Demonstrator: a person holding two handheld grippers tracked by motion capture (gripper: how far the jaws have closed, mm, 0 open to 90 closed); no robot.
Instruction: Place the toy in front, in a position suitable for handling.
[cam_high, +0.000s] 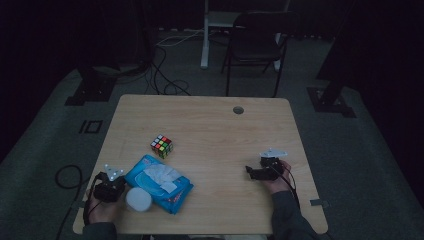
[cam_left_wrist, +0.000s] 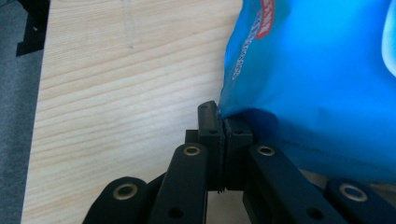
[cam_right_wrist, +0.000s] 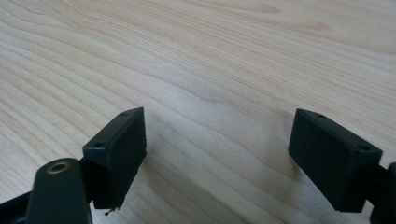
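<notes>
Left gripper (cam_left_wrist: 223, 126) pinches the blue wipes pack (cam_left_wrist: 317, 79) — right gripper (cam_right_wrist: 217, 154) agape.

On the bench (cam_high: 210, 125) the wipes pack (cam_high: 159, 182) lies near the front left. The round lid (cam_high: 138, 199) touches its front left side. The puzzle cube (cam_high: 162, 146) sits just behind the pack, apart from it. The left claw (cam_high: 116, 184) is at the pack's left edge; the right claw (cam_high: 248, 171) rests well apart on the right. A chair (cam_high: 256, 42) stands on the floor behind the bench.
</notes>
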